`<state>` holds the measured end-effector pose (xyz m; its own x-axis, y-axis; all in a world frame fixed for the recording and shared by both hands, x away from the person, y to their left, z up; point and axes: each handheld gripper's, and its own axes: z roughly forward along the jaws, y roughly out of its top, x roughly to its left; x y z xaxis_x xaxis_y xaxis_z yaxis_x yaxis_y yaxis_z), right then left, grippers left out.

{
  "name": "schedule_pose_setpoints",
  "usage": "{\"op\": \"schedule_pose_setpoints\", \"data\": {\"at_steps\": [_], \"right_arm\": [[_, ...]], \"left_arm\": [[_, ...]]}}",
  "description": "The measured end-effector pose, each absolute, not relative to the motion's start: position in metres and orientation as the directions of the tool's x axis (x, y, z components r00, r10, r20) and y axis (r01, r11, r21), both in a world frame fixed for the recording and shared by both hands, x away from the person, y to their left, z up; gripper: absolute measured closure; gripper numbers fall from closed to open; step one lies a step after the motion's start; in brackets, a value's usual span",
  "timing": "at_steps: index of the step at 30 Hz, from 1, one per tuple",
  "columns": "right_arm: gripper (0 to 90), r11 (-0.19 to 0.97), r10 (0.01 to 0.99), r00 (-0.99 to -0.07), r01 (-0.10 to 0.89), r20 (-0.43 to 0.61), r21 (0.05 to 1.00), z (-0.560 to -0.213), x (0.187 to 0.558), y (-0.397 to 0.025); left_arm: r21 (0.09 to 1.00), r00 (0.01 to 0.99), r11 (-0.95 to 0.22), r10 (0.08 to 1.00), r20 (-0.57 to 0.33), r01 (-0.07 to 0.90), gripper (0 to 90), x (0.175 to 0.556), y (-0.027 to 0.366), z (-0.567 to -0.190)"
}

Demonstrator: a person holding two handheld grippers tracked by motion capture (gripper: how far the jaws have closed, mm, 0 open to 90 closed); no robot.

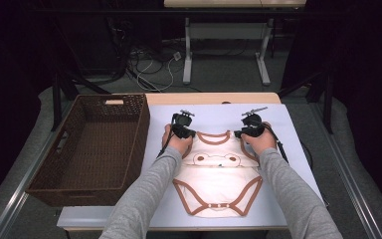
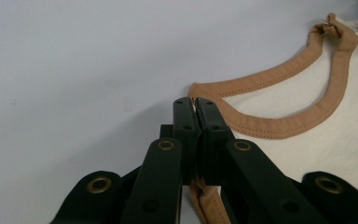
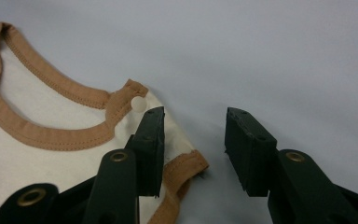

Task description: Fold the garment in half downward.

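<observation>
Folding is only beginning: your left hand-held gripper (image 2: 196, 108) is pinching the cream brown-trimmed baby bodysuit (image 1: 218, 175) lying flat on the tabletop (image 1: 298, 164), while your right hand-held gripper (image 3: 195, 131) is hanging spread over its other shoulder.

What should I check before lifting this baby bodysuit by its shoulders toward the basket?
1. Left gripper shut on the bodysuit shoulder trim: ok.
2. Right gripper gripping the other shoulder: not ok, jaws open, one resting on the fabric, one over bare table.
3. Bodysuit flat on the white table: ok.
4. Wicker basket has room: ok.
5. Crotch snaps fastened: cannot tell.
</observation>
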<state>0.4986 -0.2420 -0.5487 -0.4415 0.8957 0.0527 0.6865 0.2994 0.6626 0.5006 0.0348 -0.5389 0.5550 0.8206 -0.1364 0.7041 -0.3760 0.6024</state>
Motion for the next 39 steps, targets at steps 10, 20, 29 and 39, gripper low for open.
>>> {"op": "schedule_pose_setpoints", "data": {"at_steps": [10, 20, 29, 39], "right_arm": [[66.0, 0.326, 0.882, -0.468, 0.693, 0.058, 0.643, -0.549, 0.496, -0.238], [77.6, 0.372, 0.866, -0.5, 0.67, 0.021, 0.643, -0.547, 0.492, -0.232], [77.8, 0.385, 0.867, -0.497, 0.641, -0.023, 0.664, -0.539, 0.487, -0.229], [77.8, 0.375, 0.884, -0.462, 0.602, -0.076, 0.705, -0.522, 0.476, -0.224]], "left_arm": [[0.602, 0.554, -0.375, 0.821, -0.137, 0.705, 87.9, 0.501, 0.037, -0.538], [0.605, 0.552, -0.374, 0.823, -0.133, 0.703, 87.9, 0.501, 0.037, -0.538], [0.614, 0.538, -0.354, 0.831, -0.139, 0.705, 87.9, 0.5, 0.038, -0.535], [0.62, 0.493, -0.313, 0.859, -0.14, 0.719, 87.9, 0.496, 0.039, -0.525]]}}
